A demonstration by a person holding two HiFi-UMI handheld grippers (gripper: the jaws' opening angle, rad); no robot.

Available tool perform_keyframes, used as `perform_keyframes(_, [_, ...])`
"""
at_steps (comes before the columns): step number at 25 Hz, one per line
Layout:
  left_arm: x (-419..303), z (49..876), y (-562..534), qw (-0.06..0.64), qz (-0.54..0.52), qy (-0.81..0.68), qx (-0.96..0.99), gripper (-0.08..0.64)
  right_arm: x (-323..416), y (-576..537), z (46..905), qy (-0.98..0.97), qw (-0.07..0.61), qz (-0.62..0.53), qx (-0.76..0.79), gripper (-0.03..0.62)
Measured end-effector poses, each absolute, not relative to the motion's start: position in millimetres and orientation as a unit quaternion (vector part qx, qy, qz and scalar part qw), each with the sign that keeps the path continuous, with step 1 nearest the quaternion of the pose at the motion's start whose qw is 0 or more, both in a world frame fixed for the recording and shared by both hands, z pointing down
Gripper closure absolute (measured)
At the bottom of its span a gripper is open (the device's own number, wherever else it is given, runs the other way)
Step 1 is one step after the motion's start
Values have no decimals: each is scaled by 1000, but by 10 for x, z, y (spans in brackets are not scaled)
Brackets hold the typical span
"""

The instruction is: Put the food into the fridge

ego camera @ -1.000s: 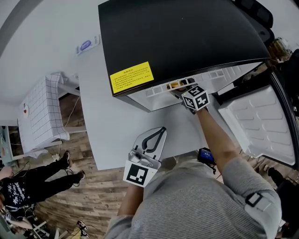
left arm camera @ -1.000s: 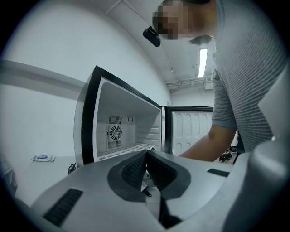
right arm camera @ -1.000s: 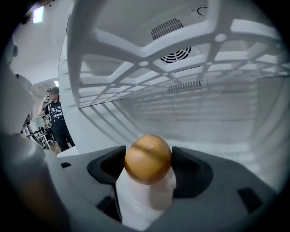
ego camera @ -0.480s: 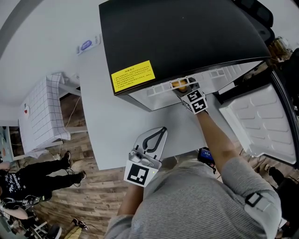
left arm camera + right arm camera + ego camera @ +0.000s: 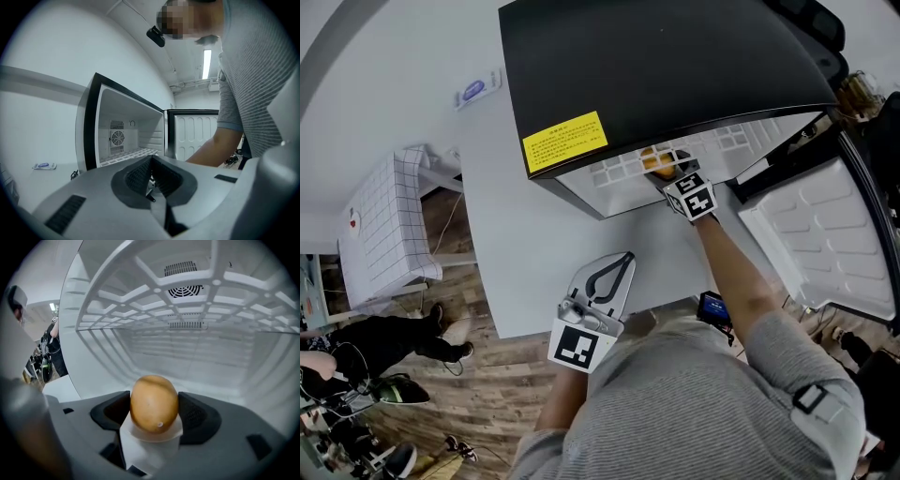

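Observation:
A round orange-brown piece of food [image 5: 153, 403] in a white paper cup sits between the black pads of my right gripper [image 5: 153, 412], which is shut on it. In the head view the food [image 5: 656, 161] and right gripper [image 5: 669, 174] are at the mouth of the black-topped fridge [image 5: 675, 66], just under its white wire shelf [image 5: 187, 291]. The white fridge cavity is bare ahead, with a fan grille at the back. My left gripper [image 5: 607, 279] hangs over the white table with its jaws together and nothing between them, and it also shows in the left gripper view [image 5: 150, 176].
The fridge door [image 5: 825, 244] stands wide open at the right. The fridge sits on a white table [image 5: 534, 253]. A white gridded cabinet [image 5: 384, 225] stands at the left, with a person in black [image 5: 356, 347] on the wooden floor below it.
My right gripper has carried the food forward from the fridge's front edge to under the shelf. The left gripper has stayed put.

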State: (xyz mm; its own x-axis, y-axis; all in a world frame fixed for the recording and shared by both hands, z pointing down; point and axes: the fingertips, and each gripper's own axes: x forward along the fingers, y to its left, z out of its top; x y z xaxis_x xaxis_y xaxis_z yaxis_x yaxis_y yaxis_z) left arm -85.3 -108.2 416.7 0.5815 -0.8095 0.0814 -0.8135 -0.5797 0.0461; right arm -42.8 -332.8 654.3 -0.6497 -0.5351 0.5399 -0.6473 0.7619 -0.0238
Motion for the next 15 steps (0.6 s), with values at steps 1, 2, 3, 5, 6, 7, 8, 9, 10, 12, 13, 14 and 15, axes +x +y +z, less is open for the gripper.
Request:
perform_keyframes(1, [-853, 4167, -1074, 39, 27, -457, 888, 549, -432, -3331, 6529, -902, 258, 117, 327, 284])
perform_keyframes(2, [-849, 4169, -1066, 38, 28, -456, 889, 549, -433, -3334, 6507, -902, 254, 123, 327, 284])
perform_keyframes(3, [-843, 4168, -1057, 36, 30, -455, 889, 549, -427, -3338, 6478, -902, 249, 125, 329, 284])
perform_keyframes(5, [-824, 4157, -1040, 32, 33, -452, 891, 549, -400, -3352, 6423, -902, 242, 126, 335, 279])
perform_keyframes(6, [-815, 4147, -1032, 30, 32, -451, 891, 549, -384, -3359, 6402, -901, 239, 126, 338, 278])
perform_keyframes(7, [-806, 4138, -1025, 30, 31, -450, 892, 548, -369, -3364, 6384, -901, 238, 127, 340, 278])
perform_keyframes(8, [-797, 4133, -1015, 29, 31, -449, 893, 549, -357, -3365, 6369, -900, 238, 126, 342, 278])
perform_keyframes(9, [-788, 4130, -1004, 28, 33, -447, 893, 549, -347, -3364, 6356, -900, 238, 123, 343, 278])
perform_keyframes(10, [-780, 4128, -993, 27, 33, -446, 894, 549, -337, -3362, 6342, -900, 239, 120, 344, 278])
perform_keyframes(12, [-765, 4113, -978, 24, 32, -445, 895, 549, -314, -3359, 6297, -900, 237, 112, 347, 278])
perform_keyframes(13, [-759, 4108, -971, 22, 32, -444, 895, 549, -298, -3360, 6266, -900, 235, 109, 350, 278])
perform_keyframes(14, [-752, 4106, -963, 21, 33, -443, 896, 549, -279, -3359, 6234, -900, 233, 106, 353, 278])
perform_keyframes(15, [-745, 4104, -954, 20, 33, -442, 896, 549, -258, -3356, 6205, -900, 230, 104, 356, 278])
